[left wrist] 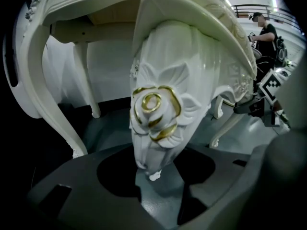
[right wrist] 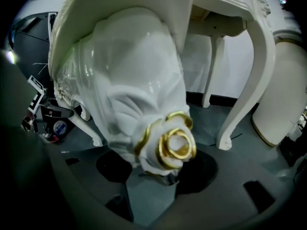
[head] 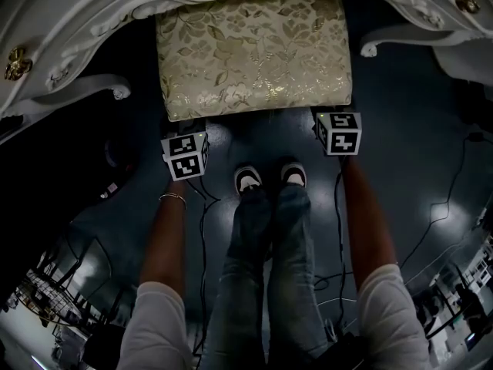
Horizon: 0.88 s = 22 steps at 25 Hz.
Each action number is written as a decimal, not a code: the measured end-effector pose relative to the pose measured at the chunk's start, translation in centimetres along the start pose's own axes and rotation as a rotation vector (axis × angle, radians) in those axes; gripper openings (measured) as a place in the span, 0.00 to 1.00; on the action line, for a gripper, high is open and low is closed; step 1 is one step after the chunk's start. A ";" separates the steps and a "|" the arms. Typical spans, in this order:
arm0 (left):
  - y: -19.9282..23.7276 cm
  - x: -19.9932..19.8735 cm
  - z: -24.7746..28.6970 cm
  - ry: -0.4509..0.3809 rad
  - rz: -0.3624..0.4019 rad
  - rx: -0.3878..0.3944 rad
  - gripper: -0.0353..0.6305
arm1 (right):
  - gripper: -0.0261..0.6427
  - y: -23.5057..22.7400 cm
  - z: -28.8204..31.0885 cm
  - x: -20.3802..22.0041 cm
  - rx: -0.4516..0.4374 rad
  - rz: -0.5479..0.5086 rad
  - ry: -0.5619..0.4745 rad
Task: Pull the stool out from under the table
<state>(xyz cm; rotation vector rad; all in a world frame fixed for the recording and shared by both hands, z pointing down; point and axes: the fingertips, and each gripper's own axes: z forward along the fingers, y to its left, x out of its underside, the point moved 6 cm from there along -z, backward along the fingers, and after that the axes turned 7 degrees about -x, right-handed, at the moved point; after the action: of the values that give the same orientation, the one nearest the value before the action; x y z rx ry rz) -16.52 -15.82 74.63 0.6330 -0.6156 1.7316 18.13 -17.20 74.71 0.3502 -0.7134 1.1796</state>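
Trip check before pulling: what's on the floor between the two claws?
Head view: the person's black-and-white shoes, between left claw and right claw, just short of the gold-floral cushioned stool.

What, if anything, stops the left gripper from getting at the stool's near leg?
Nothing that shows, so likely yes. The left gripper has the stool leg between its open jaws, and the stool sticks out from under the table on the person's side.
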 end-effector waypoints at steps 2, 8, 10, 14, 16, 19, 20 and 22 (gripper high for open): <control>-0.2 0.7 -0.6 0.016 0.011 0.006 0.39 | 0.39 0.4 -0.7 1.3 0.011 0.004 0.012; -0.3 0.9 -1.1 0.015 0.013 0.005 0.39 | 0.39 0.7 -1.4 2.0 0.028 0.020 -0.005; 0.1 -0.1 -0.1 0.025 -0.002 -0.001 0.39 | 0.39 0.2 -0.4 0.5 0.020 0.010 0.007; 0.2 -0.4 0.4 0.060 -0.008 0.002 0.39 | 0.39 -0.1 0.1 -0.3 0.013 -0.004 0.034; 0.0 -0.3 0.3 0.071 -0.008 -0.004 0.39 | 0.39 -0.2 0.1 -0.1 0.007 -0.008 0.036; -0.2 -0.2 0.2 0.082 -0.011 -0.011 0.39 | 0.39 -0.4 0.1 -0.3 -0.004 -0.017 0.049; -0.2 -0.2 0.2 0.086 -0.013 -0.016 0.39 | 0.39 -0.4 0.1 -0.4 -0.007 -0.023 0.056; -0.1 -0.2 0.2 0.094 -0.013 -0.029 0.39 | 0.39 -0.3 0.1 -0.3 -0.014 -0.031 0.072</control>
<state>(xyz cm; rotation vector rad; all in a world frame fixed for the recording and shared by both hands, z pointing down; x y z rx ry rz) -16.32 -16.08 74.64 0.5311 -0.5682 1.7274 18.26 -17.62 74.63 0.3043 -0.6509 1.1521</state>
